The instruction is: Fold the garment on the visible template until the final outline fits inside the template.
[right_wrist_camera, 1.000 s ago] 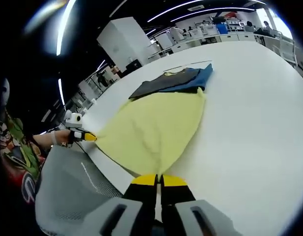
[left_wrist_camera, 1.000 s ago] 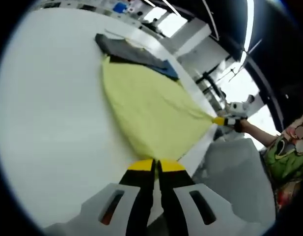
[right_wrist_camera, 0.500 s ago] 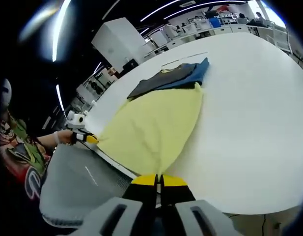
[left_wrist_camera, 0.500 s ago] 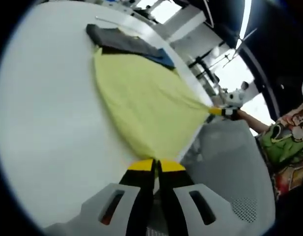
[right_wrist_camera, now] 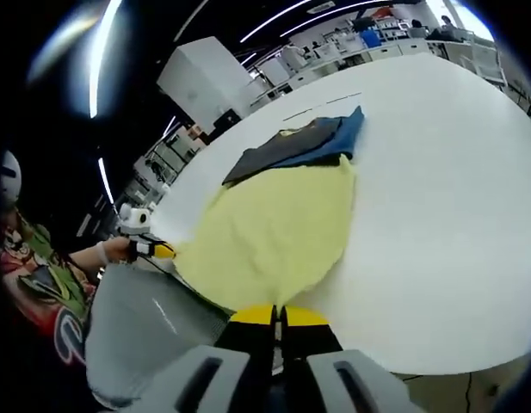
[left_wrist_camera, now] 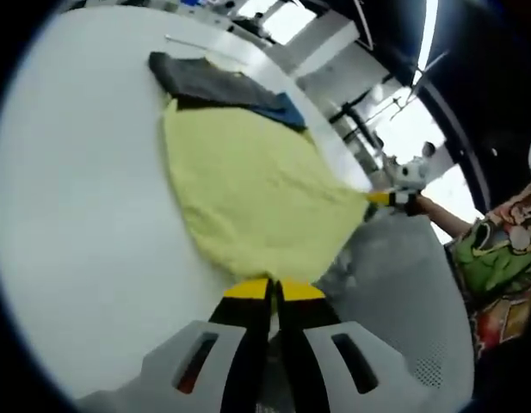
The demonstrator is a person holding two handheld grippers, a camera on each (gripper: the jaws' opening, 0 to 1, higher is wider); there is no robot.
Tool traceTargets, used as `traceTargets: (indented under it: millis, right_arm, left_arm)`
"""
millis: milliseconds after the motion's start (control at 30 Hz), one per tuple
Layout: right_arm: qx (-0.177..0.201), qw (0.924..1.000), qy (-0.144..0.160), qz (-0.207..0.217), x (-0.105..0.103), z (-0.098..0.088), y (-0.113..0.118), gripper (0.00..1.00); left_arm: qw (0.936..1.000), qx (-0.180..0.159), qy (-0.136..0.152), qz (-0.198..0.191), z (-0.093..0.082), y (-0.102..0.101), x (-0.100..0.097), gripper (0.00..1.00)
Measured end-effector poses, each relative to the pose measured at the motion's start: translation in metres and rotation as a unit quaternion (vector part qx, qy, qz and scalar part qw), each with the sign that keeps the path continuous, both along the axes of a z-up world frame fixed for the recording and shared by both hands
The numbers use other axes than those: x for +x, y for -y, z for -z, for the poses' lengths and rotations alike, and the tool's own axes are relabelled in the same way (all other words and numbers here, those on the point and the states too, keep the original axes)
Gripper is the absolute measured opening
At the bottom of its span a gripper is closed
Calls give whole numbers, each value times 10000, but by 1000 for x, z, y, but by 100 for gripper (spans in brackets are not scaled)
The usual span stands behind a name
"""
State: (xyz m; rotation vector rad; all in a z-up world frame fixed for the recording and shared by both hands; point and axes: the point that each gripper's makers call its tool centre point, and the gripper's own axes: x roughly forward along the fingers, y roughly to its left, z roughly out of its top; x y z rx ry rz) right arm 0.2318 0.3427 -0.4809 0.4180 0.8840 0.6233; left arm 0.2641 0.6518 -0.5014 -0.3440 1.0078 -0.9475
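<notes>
The left gripper (left_wrist_camera: 274, 291) has its fingers (left_wrist_camera: 249, 297) pressed together, pinching one corner of the yellow cloth (left_wrist_camera: 248, 198). The right gripper (right_wrist_camera: 278, 317) does the same: its fingers (right_wrist_camera: 305, 320) are pressed together on another corner of the yellow cloth (right_wrist_camera: 278, 228). In the left gripper view, the right gripper (left_wrist_camera: 387, 198) shows far off at the cloth's other corner, with a hand (left_wrist_camera: 424, 206) behind it. In the right gripper view, the left gripper (right_wrist_camera: 158, 250) shows at the cloth's left corner.

The cloth lies spread on a big white tabletop (left_wrist_camera: 84, 198), and its near edge reaches the tabletop's edge. At its far end it touches a dark gray and blue garment (left_wrist_camera: 222, 86) that lies flat on the tabletop.

A gray chair back (right_wrist_camera: 145, 331) sits just under the tabletop's edge, near the grippers. The person's bright patterned shirt (left_wrist_camera: 502, 267) shows at the side. Behind, the room has white desks, a big white box (right_wrist_camera: 209, 73) and long ceiling lights.

The tabletop (right_wrist_camera: 446, 189) is wide and bare on the right of the cloth.
</notes>
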Motion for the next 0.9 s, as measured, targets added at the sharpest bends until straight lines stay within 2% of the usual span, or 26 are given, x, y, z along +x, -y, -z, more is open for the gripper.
traceTargets:
  millis: [100, 233, 333, 633, 900]
  right_arm:
    - [93, 9998, 168, 105, 17, -14, 1, 0]
    - [116, 9990, 380, 207, 45, -31, 6, 0]
    - [167, 9979, 546, 310, 67, -43, 9, 0]
    - [264, 9921, 1105, 539, 140, -83, 18, 0]
    - [204, 9886, 1407, 497, 193, -99, 19, 0]
  left_arm:
    - [9987, -249, 269, -346, -22, 4, 22, 0]
    - [9945, -406, 618, -748, -46, 6, 55, 0]
    - [9913, -460, 883, -860, -61, 11, 78, 0]
    - [9841, -402, 1383, -1044, -85, 15, 135, 0]
    - [9817, -260, 1500, -1147, -89, 10, 185, 0]
